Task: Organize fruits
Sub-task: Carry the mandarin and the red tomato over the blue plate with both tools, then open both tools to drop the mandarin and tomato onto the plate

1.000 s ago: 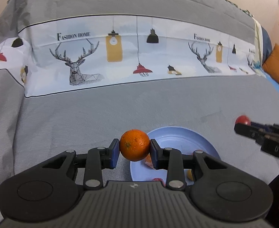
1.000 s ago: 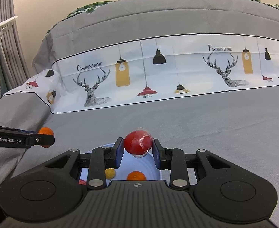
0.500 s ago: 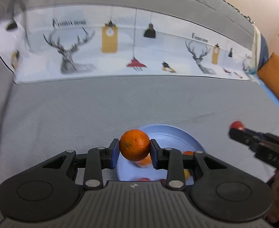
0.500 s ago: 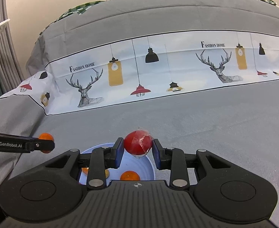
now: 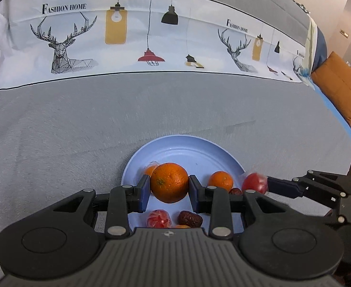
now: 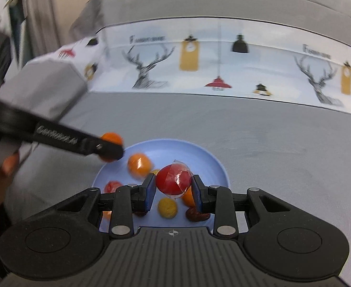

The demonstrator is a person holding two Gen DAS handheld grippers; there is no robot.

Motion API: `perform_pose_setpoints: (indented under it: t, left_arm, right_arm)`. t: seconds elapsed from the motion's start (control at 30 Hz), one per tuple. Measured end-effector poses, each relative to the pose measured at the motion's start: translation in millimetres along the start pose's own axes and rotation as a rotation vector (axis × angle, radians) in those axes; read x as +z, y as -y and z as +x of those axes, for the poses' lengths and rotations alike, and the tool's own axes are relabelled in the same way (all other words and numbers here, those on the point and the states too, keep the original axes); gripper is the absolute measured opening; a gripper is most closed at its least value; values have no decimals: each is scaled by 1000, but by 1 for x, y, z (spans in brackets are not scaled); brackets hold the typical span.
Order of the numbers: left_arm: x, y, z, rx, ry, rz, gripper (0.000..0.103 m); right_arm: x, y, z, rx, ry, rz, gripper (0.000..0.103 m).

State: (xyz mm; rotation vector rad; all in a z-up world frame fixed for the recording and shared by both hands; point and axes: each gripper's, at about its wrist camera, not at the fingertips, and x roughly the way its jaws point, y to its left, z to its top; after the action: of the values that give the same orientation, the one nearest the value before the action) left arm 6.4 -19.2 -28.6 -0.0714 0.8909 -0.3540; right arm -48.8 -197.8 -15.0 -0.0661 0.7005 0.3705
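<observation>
Grey bedspread (image 5: 84, 124) with a deer-and-lamp printed band behind; round light-blue plastic plate (image 5: 199, 148) sits on it. My left gripper (image 5: 169, 192) is clamped on a big round orange (image 5: 169, 183), hanging over the plate's near-left part. My right gripper (image 6: 174, 191) pinches a red plastic-wrapped fruit (image 6: 174, 179) over the plate too — both look poised to drop. Plate already crowded: small mandarin (image 5: 220, 180), wrapped red fruit (image 5: 158, 218), brown dried date (image 5: 189, 218), small yellow fruit (image 6: 167, 207). Free space is mostly at the far rim.
</observation>
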Motion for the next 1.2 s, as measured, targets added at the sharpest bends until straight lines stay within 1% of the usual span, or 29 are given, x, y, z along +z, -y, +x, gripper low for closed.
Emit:
perform_pose_setpoints:
  t: [0.27, 0.67, 0.8, 0.87, 0.9, 0.93, 0.97, 1.03, 1.07, 1.1, 1.13, 1.17, 1.2]
  left_arm:
    - [-1, 1, 3, 5, -7, 16, 37]
    - [-2, 3, 2, -6, 2, 16, 37]
    - [-3, 4, 5, -15, -11, 21, 37]
    - [-2, 4, 7, -19, -21, 20, 39]
    - [-2, 4, 7, -20, -21, 17, 46]
    - [-2, 3, 7, -21, -14, 12, 52]
    - [0, 2, 6, -21, -5, 4, 53]
    - [1, -2, 2, -19, 12, -19, 55]
    - [2, -5, 1, -15, 17, -32, 56]
    - [3, -7, 0, -5, 22, -41, 60]
    - [4, -8, -1, 6, 27, -48, 64]
    - [4, -9, -3, 18, 32, -53, 67]
    - [5, -9, -4, 32, 37, -56, 75]
  right_arm:
    - [-3, -11, 5, 8, -30, -60, 34]
    - [-5, -18, 5, 24, -41, -100, 34]
    - [-7, -20, 5, 23, -47, -112, 34]
    - [-6, -19, 7, 11, -45, -111, 36]
    - [-6, -18, 7, 3, -44, -108, 39]
    - [-5, -18, 8, -2, -44, -101, 53]
    - [-5, -17, 7, -5, -38, -96, 65]
    - [-4, -17, 6, -17, -26, -95, 75]
    - [-5, -16, 5, -21, -23, -94, 78]
    - [-5, -15, 5, -25, -22, -92, 79]
    - [-5, -15, 5, -31, -19, -90, 83]
    - [-5, -14, 4, -42, -15, -86, 89]
    - [-4, -13, 4, -59, -6, -79, 93]
